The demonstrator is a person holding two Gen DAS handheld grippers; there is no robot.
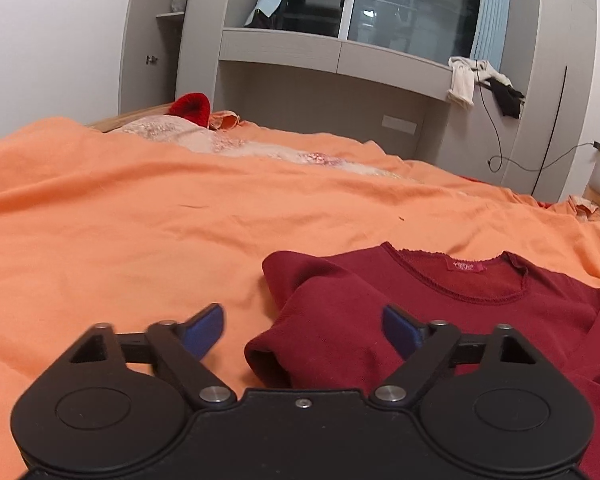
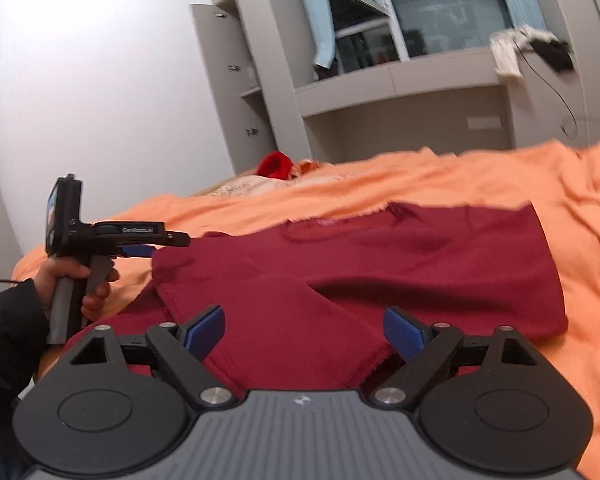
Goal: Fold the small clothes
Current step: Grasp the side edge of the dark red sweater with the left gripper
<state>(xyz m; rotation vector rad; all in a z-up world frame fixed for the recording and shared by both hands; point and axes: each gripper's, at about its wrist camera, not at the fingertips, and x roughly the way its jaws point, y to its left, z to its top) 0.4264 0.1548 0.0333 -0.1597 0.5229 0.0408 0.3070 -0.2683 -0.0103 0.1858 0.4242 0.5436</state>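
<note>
Dark red top (image 1: 440, 320) lies flat on the bed's orange sheet (image 1: 140, 220), neckline and label facing away, one sleeve (image 1: 320, 340) folded in across the body, cuff near the camera. Left tongs (image 1: 302, 330) hang just above that sleeve, jaws spread, blue pads either side of it, not pressing it. Right tongs (image 2: 304, 330) hover over the top's near part, also released, nothing gripped; cloth shows between the pads. From the right wrist view, a hand (image 2: 76, 280) in a dark sleeve holds the left tongs' handle at the top's left edge. Farther back on the bed: pale lace fabric (image 1: 220, 140), red knit hat (image 1: 192, 108). Beyond, grey shelving under a window (image 1: 400, 0), clothes (image 1: 484, 80) draped on its ledge.
</note>
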